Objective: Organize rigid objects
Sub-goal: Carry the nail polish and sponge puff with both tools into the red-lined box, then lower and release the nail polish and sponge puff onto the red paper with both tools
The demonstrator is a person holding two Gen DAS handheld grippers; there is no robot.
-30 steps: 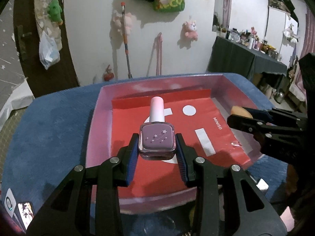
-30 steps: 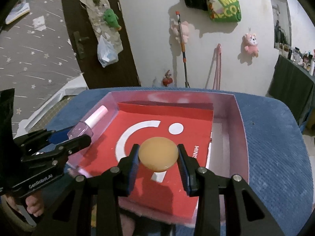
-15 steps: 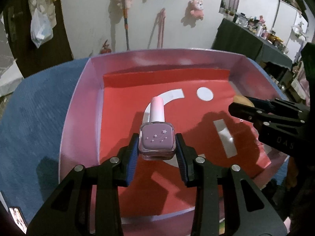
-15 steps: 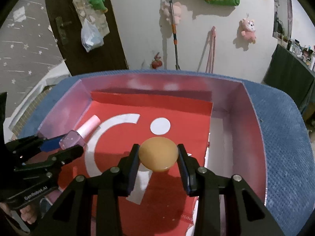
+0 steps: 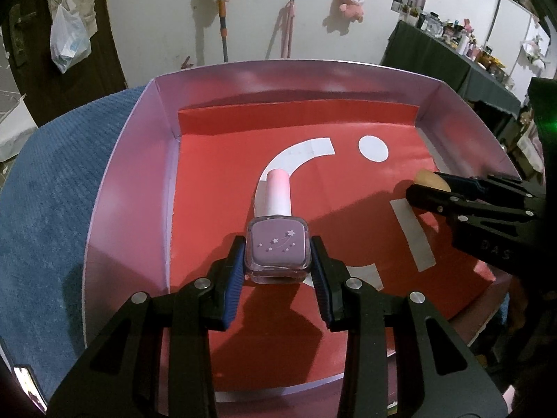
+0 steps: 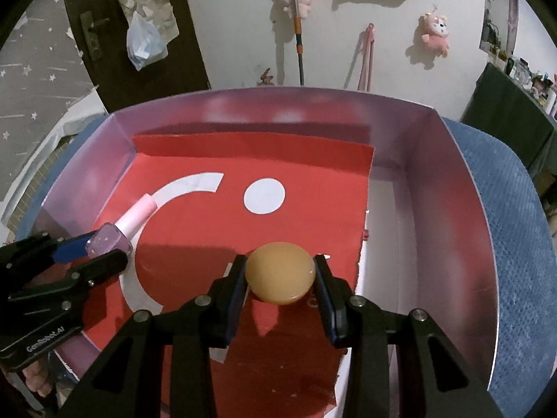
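Pink-walled tray (image 5: 125,188) lying on blue cloth (image 5: 45,191), red paper liner (image 6: 195,244) inside. Left gripper (image 5: 277,261), lettered "GenRobot.AI", pinching nail polish bottle (image 5: 277,250); right gripper (image 6: 280,278) pinching tan disc (image 6: 280,277).

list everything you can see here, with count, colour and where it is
square glass nail polish bottle: 1, purple with pale pink cap, clamped in the left gripper over the box's left part
round flat disc: 1, amber-tan, clamped in the right gripper over the box's middle
shallow cardboard box: 1, lilac walls, on the blue cushion
paper liner: 1, red with white shapes, on the box floor
textured cushion: 1, blue, under the box
plush toy: 1, pink, on the white wall
left gripper: 1, black, shut
right gripper: 1, black, shut
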